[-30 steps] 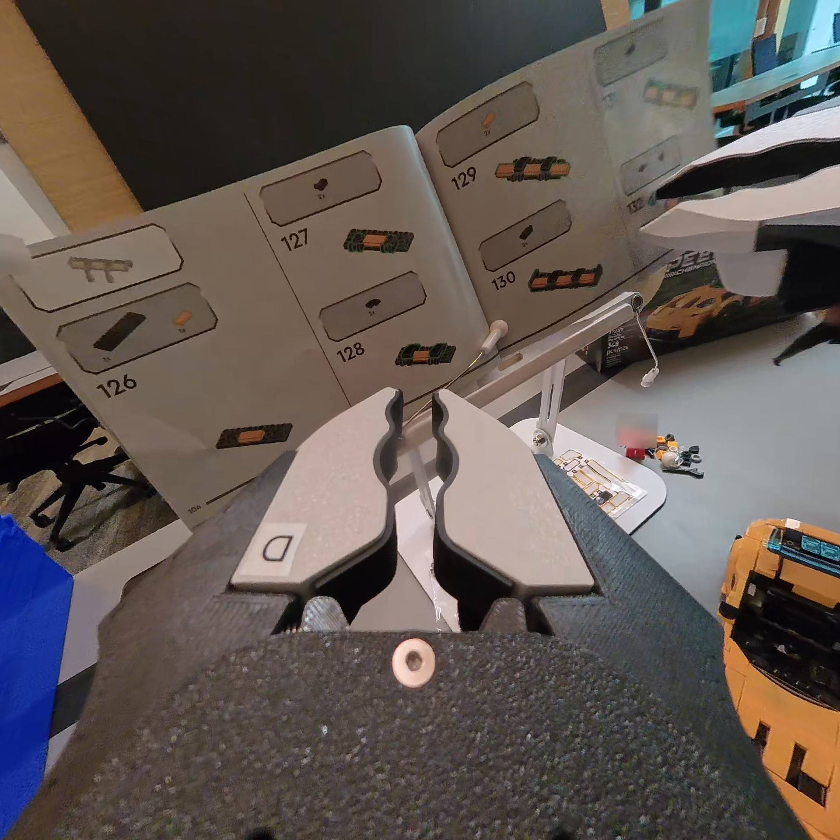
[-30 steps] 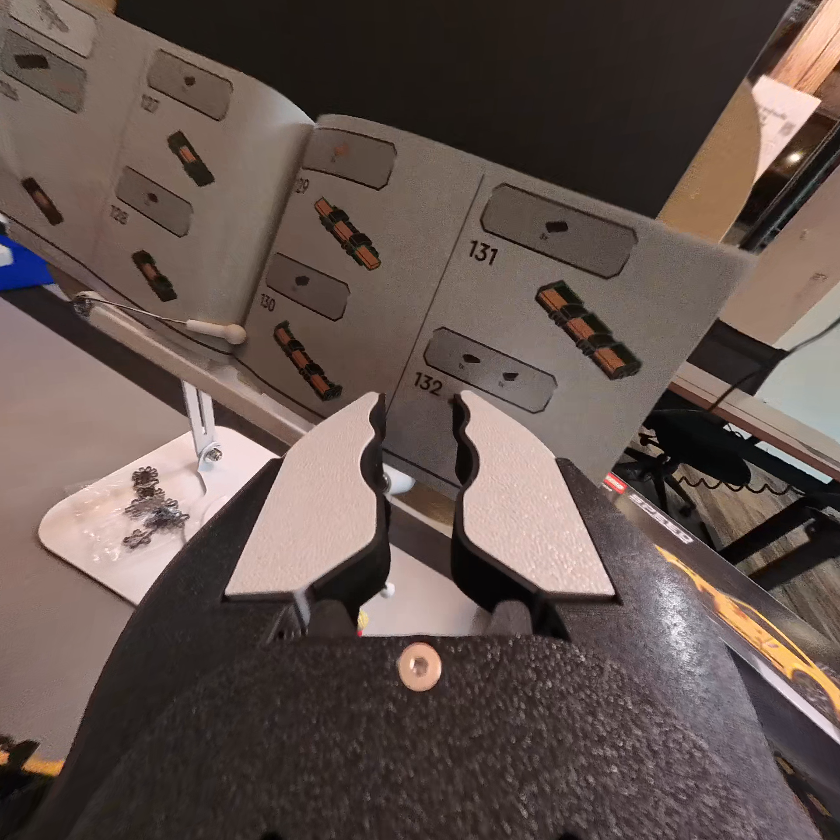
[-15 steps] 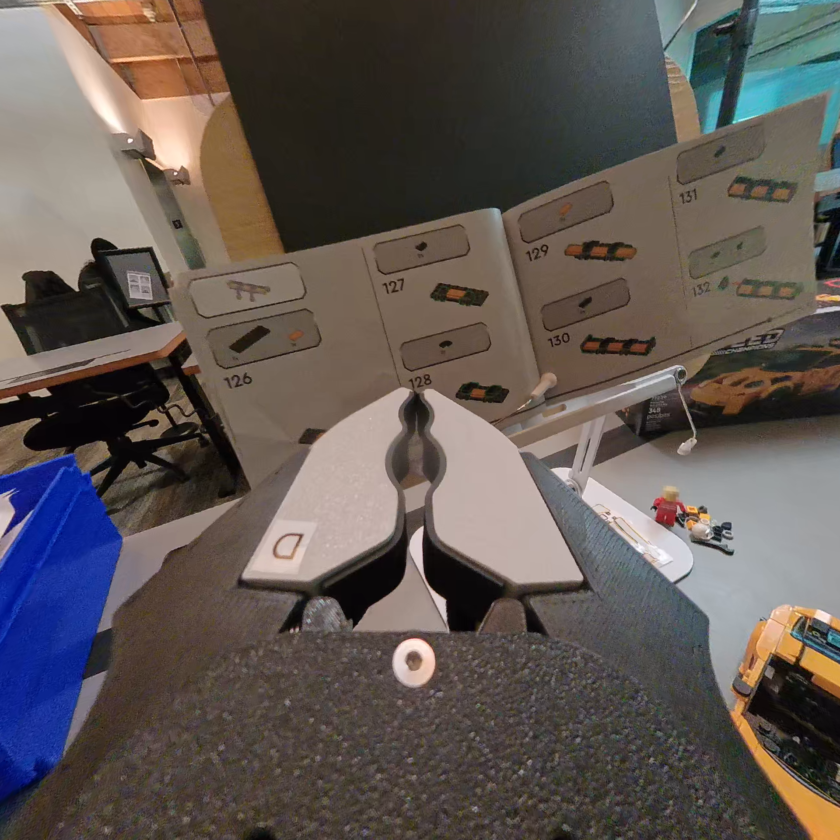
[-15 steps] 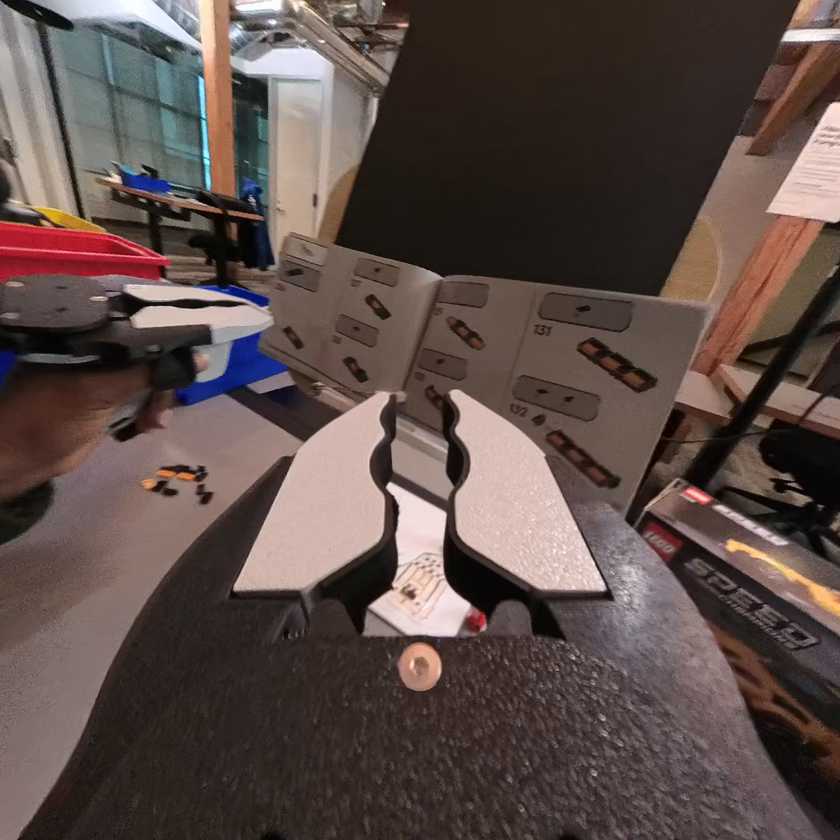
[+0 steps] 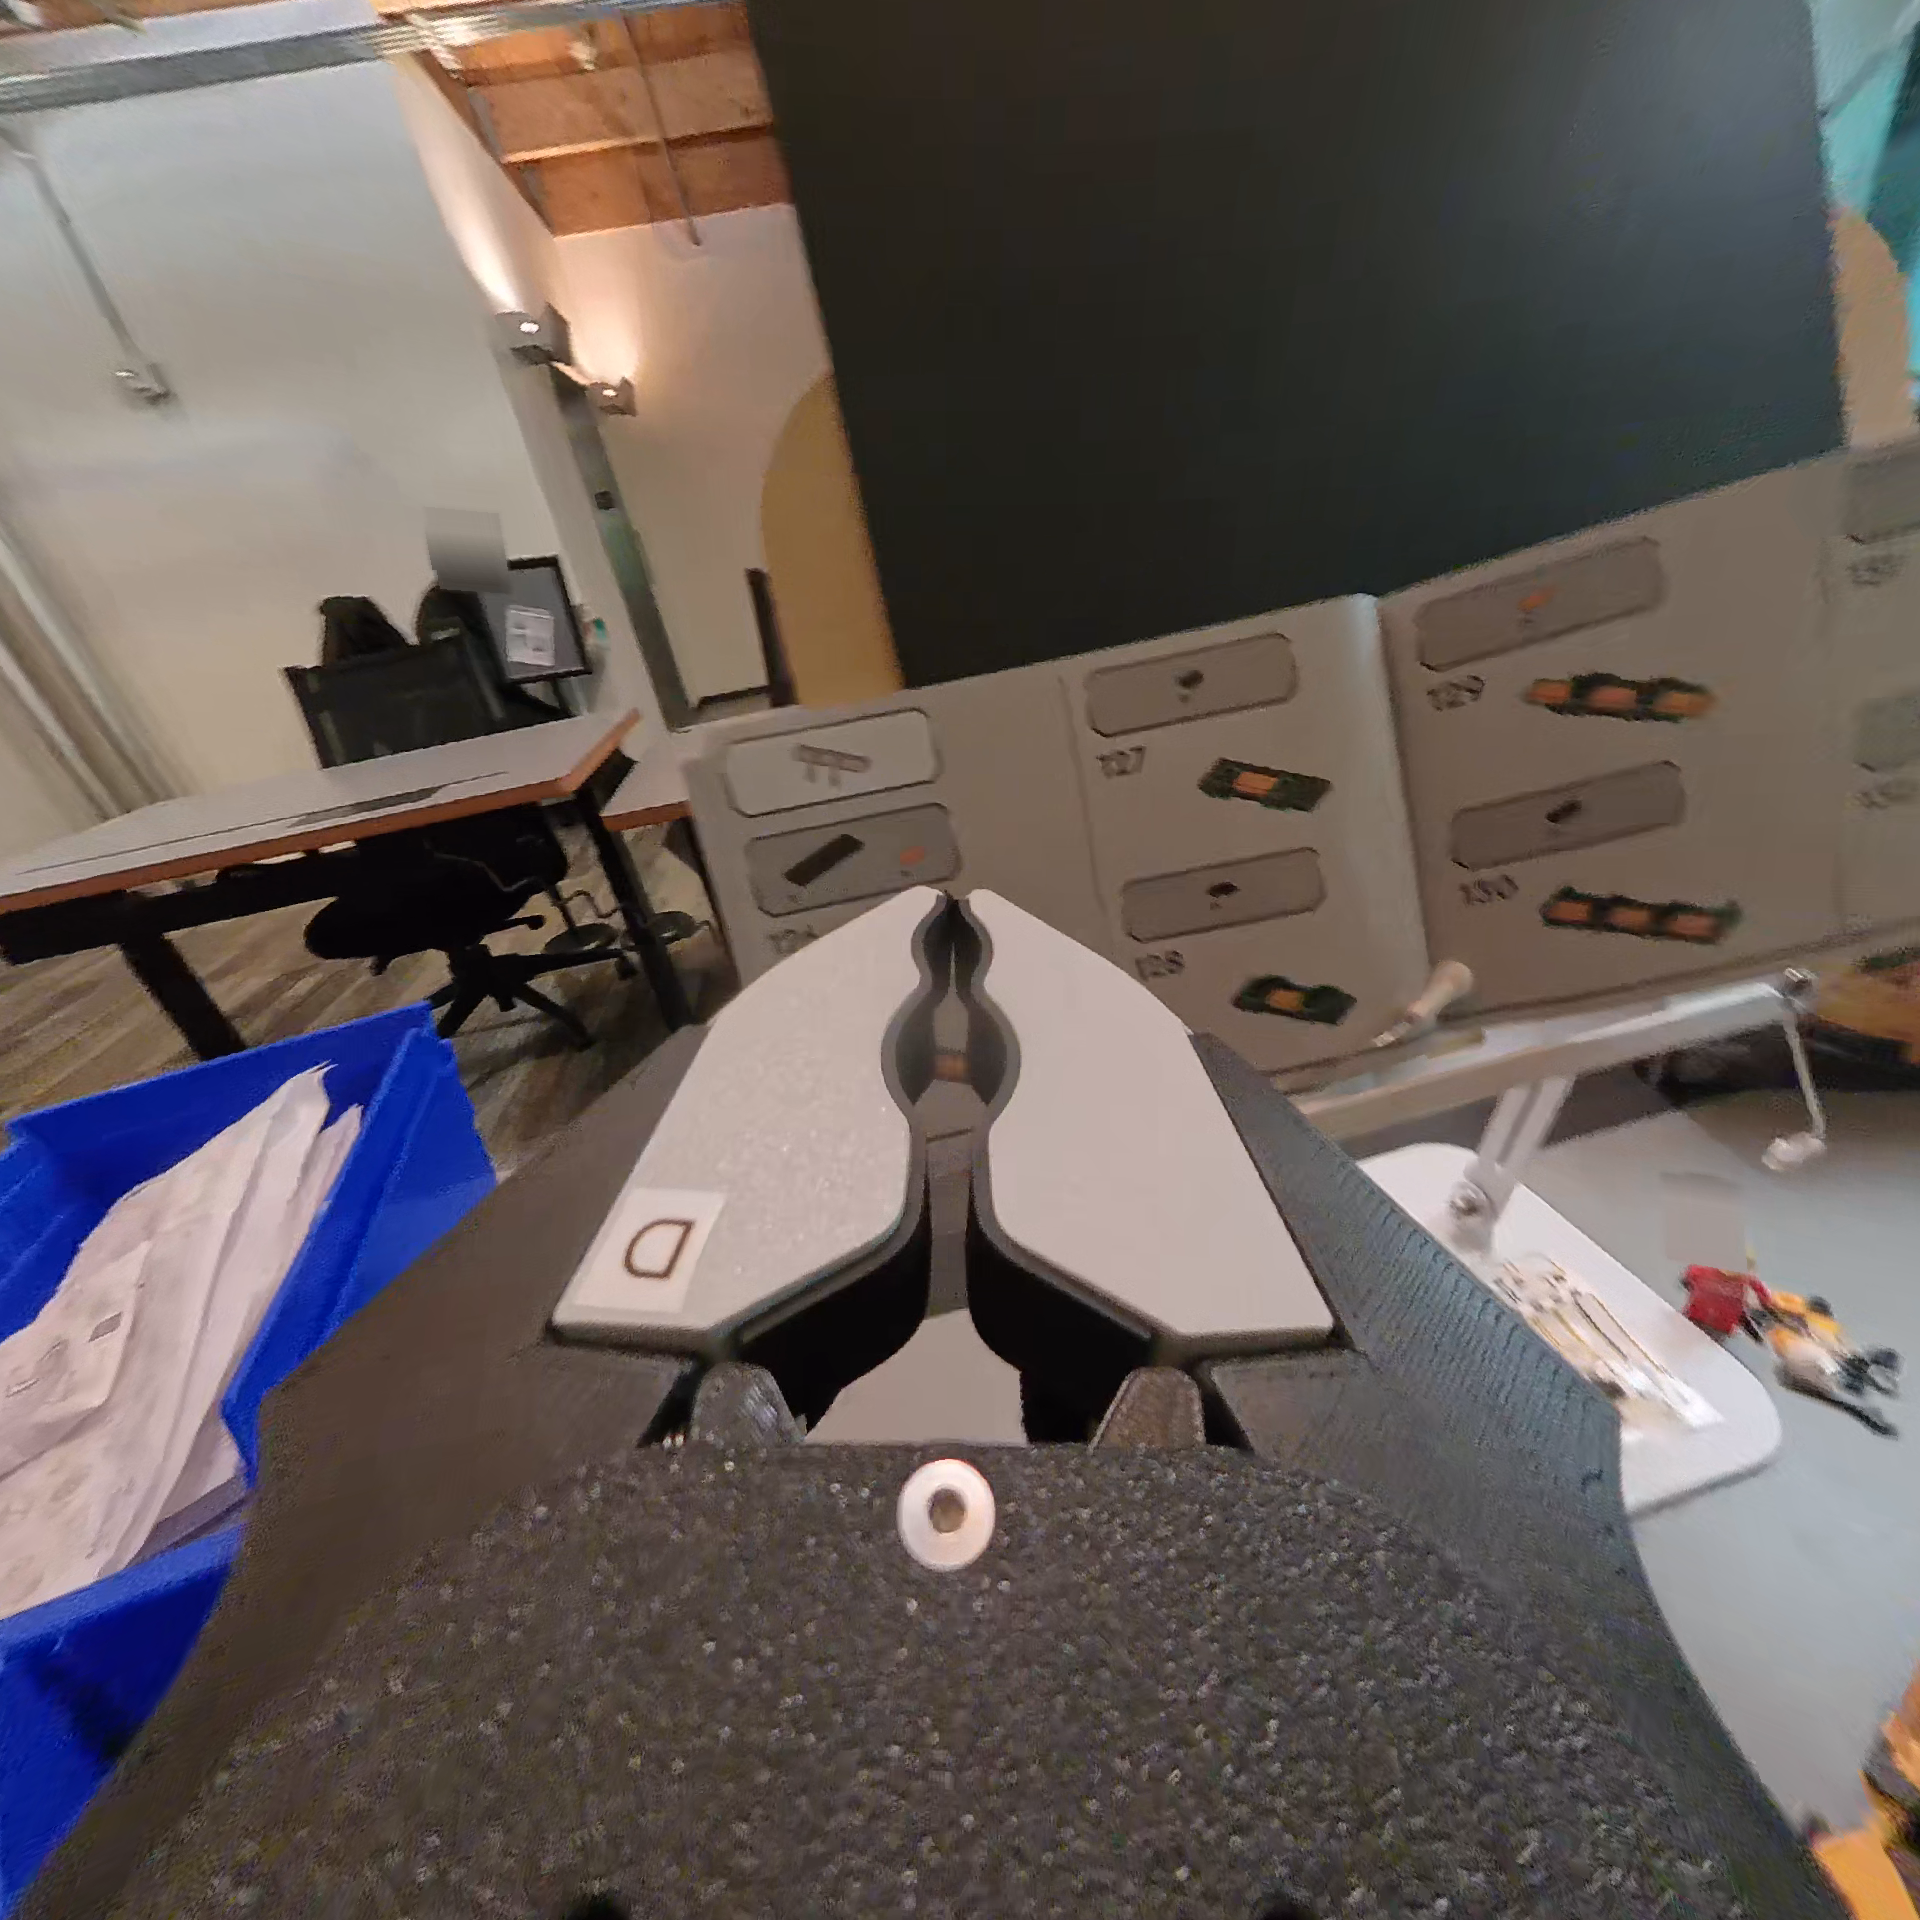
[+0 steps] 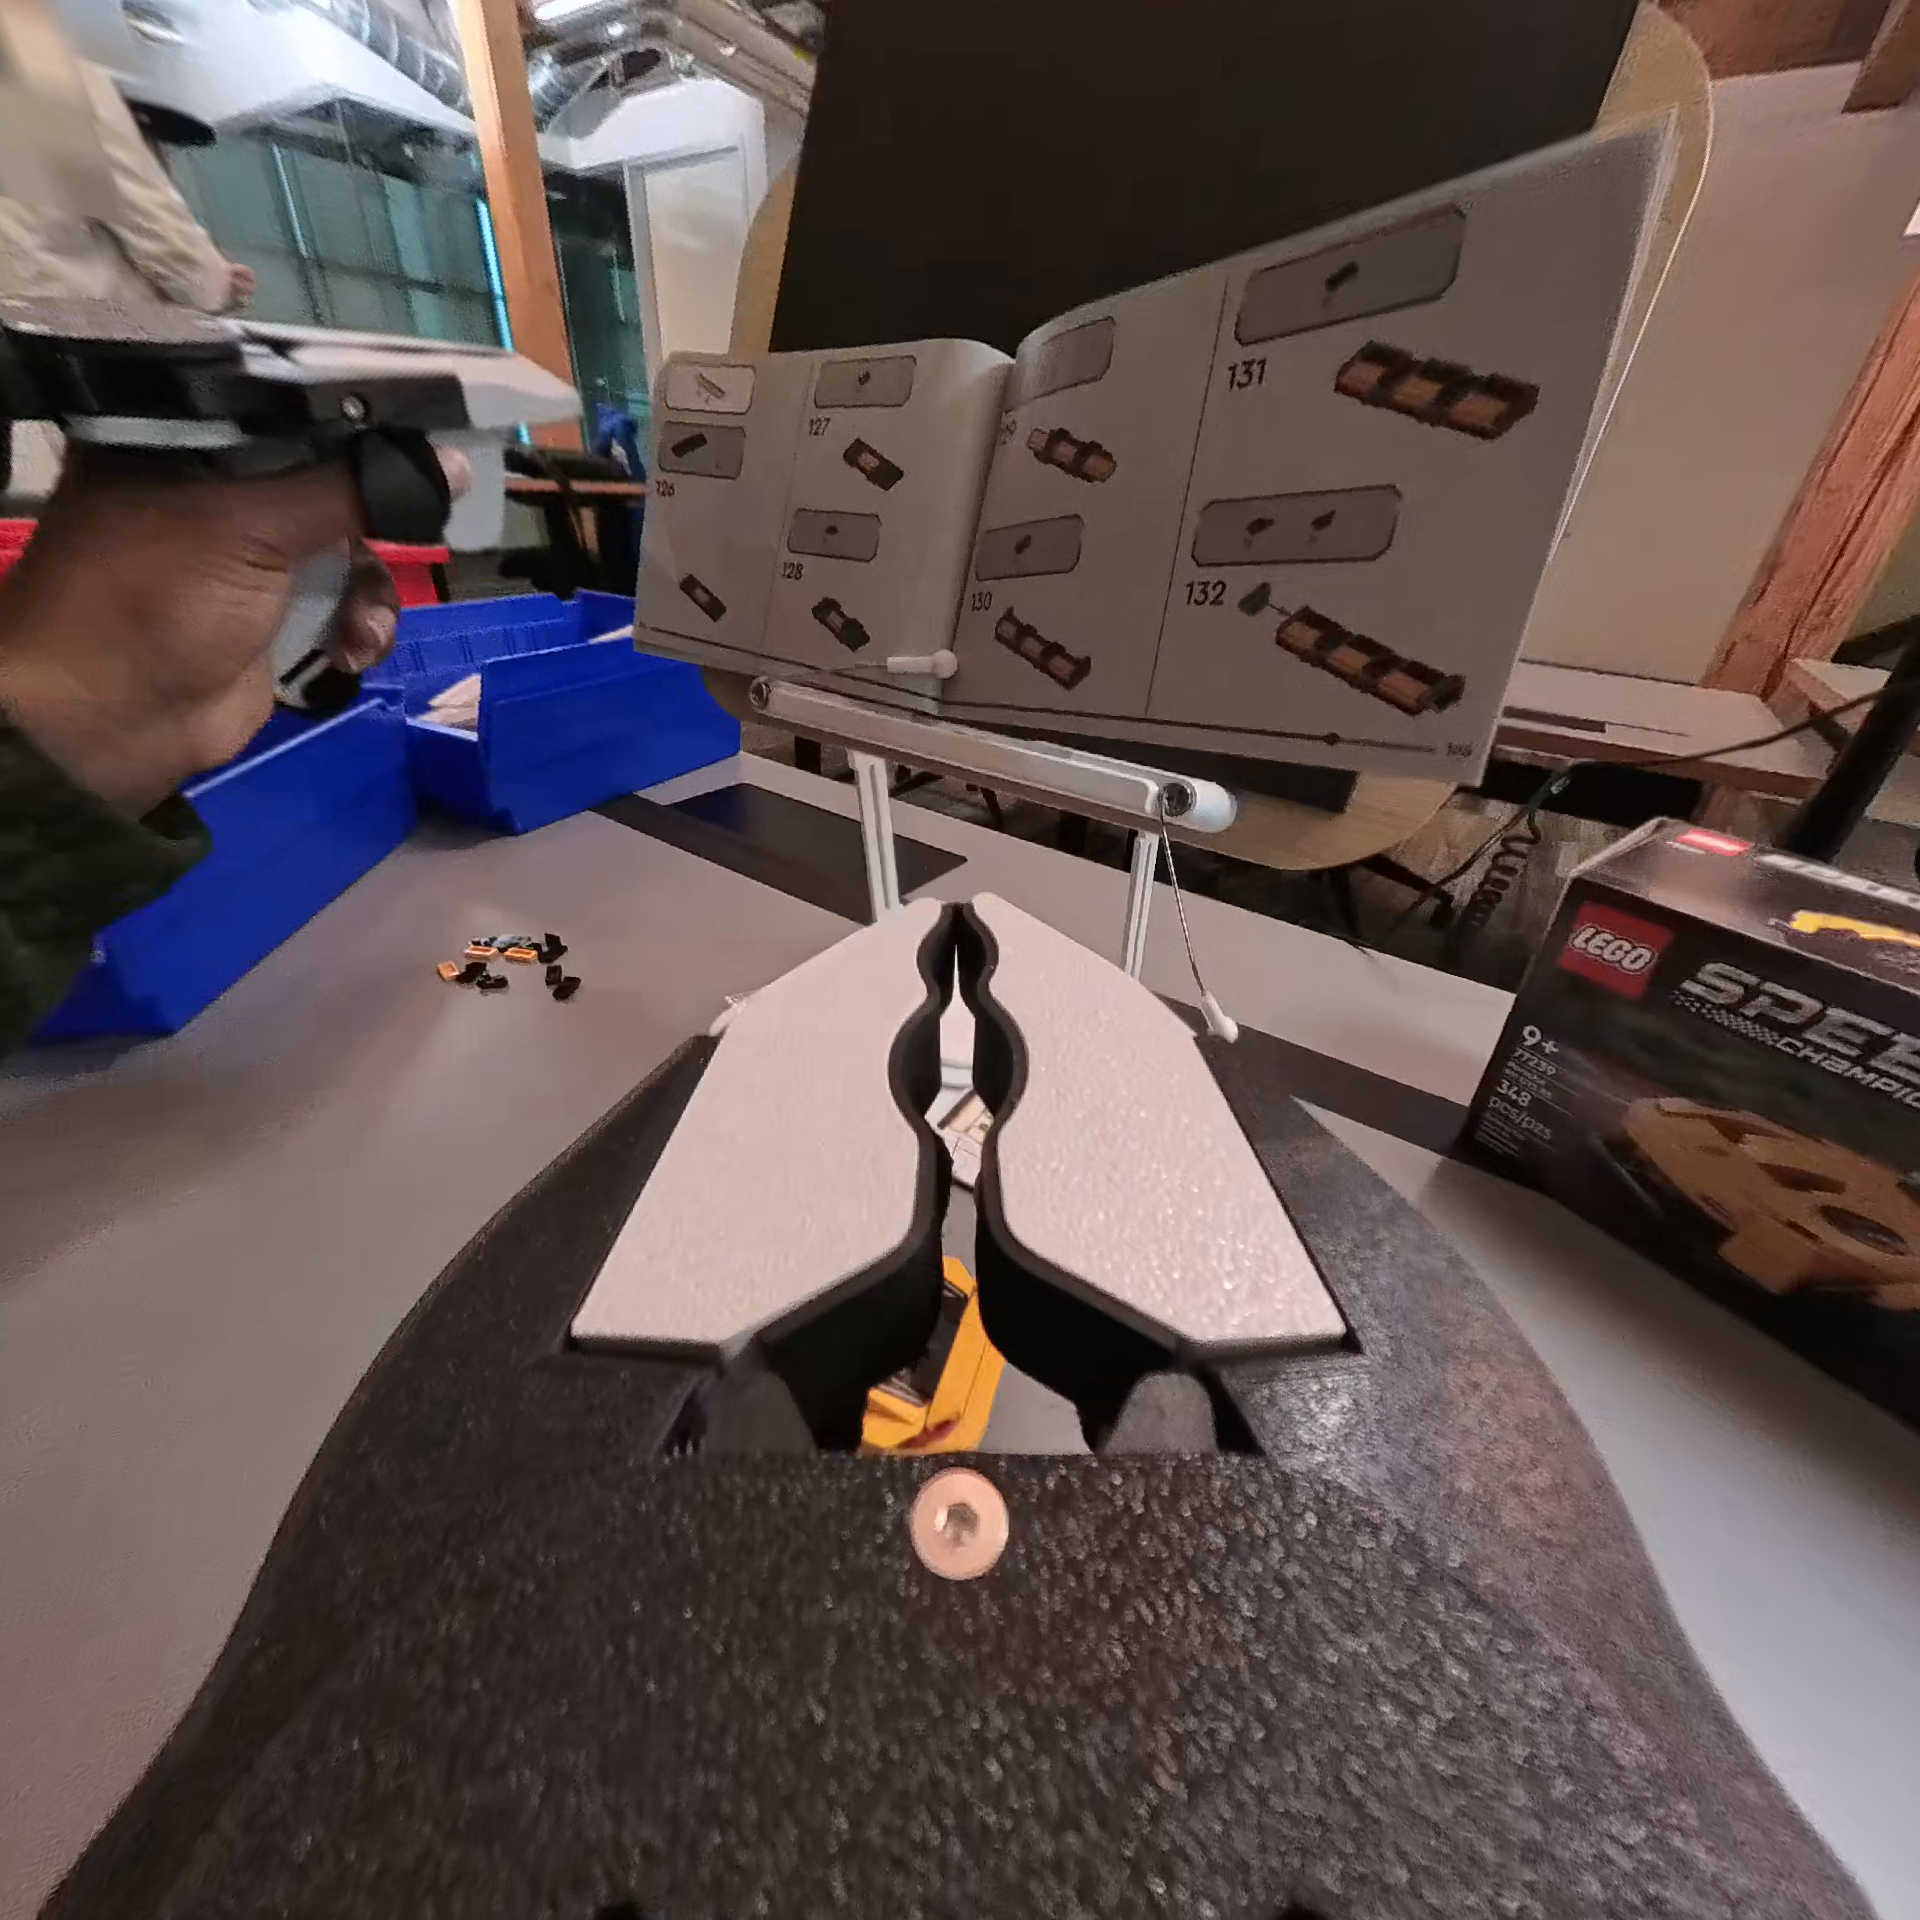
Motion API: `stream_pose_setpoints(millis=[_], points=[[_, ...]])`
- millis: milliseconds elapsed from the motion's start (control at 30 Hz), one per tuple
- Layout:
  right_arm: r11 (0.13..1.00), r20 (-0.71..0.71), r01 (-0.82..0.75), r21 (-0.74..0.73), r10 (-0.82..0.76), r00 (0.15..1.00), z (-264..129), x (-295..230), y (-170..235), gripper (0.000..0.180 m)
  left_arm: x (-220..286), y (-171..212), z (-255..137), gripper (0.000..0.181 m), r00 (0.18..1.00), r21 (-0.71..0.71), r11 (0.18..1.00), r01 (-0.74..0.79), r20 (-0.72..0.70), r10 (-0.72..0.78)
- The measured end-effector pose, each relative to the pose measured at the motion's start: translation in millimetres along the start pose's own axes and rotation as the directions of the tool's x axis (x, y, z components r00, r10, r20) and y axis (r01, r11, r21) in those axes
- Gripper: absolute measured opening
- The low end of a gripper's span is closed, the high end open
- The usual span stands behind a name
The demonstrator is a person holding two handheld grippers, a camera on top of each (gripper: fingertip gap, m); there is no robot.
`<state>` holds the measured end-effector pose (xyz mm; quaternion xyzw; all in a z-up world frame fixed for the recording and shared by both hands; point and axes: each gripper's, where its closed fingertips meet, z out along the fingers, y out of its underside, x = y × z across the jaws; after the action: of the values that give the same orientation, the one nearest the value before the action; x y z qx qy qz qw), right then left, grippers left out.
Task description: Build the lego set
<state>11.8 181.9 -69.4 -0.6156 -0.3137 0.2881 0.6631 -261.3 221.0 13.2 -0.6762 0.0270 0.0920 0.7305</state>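
Observation:
The open instruction booklet (image 5: pixel 1299 831) stands on a white stand (image 5: pixel 1538 1049); it also shows in the right wrist view (image 6: pixel 1091 499). My left gripper (image 5: pixel 954 906) is shut and empty, held in the air in front of the booklet's left page. My right gripper (image 6: pixel 954 914) is shut and empty, above the grey table (image 6: pixel 312 1195). A small pile of orange and black lego pieces (image 6: pixel 509 961) lies on the table left of the stand. The yellow lego car (image 6: pixel 935 1382) shows through the gap under my right fingers. A hand holds the left gripper at the upper left of the right wrist view (image 6: pixel 499 384).
Blue bins (image 6: pixel 561 707) stand at the table's left, one with paper sheets (image 5: pixel 135 1351). The lego box (image 6: pixel 1714 1060) stands at the right. A red minifigure and loose parts (image 5: pixel 1766 1330) lie by the stand's white base (image 5: pixel 1662 1382). Desks and chairs (image 5: pixel 436 904) are beyond. The grippers' ends are close to 30 cm from one another. Measured from the fingertips, the yellow lego car (image 6: pixel 935 1382) is 15 cm or so from the right gripper and 35 cm from the left.
Both grippers have closed from open. Both have drawn back from the booklet, and the left one has swung to the left, bringing the blue bin and the room into view.

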Motion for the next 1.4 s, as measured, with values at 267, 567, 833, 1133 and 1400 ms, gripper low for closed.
stream_pose_setpoints(millis=[267,567,833,1133,1400], points=[[0.998,-0.125,-0.021,0.066,0.029,0.992,-11.8,36.0,1.1,0.0,-30.5,14.2,11.4,0.0,0.994,0.029,0.995,0.097,0.049,-0.098],[0.993,-0.132,0.102,0.059,-0.093,0.987,-7.1,42.7,21.4,0.0,-15.9,24.1,8.8,0.0,0.985,0.104,0.98,0.171,-0.003,-0.172],[0.989,-0.078,0.131,0.064,-0.126,0.989,-6.1,30.8,22.3,0.0,-11.9,8.3,-3.0,0.0,0.969,0.149,0.957,0.247,-0.04,-0.244],[0.982,-0.076,0.17,0.077,-0.164,0.984,-7.4,22.2,20.7,0.0,-34.7,-10.7,-15.0,0.0,0.981,0.151,0.971,0.186,0.025,-0.191],[0.992,-0.162,0.112,0.055,-0.102,0.982,2.3,23.5,14.4,0.005,-33.7,0.2,-7.9,0.0,0.986,0.104,0.981,0.164,0.005,-0.165]])
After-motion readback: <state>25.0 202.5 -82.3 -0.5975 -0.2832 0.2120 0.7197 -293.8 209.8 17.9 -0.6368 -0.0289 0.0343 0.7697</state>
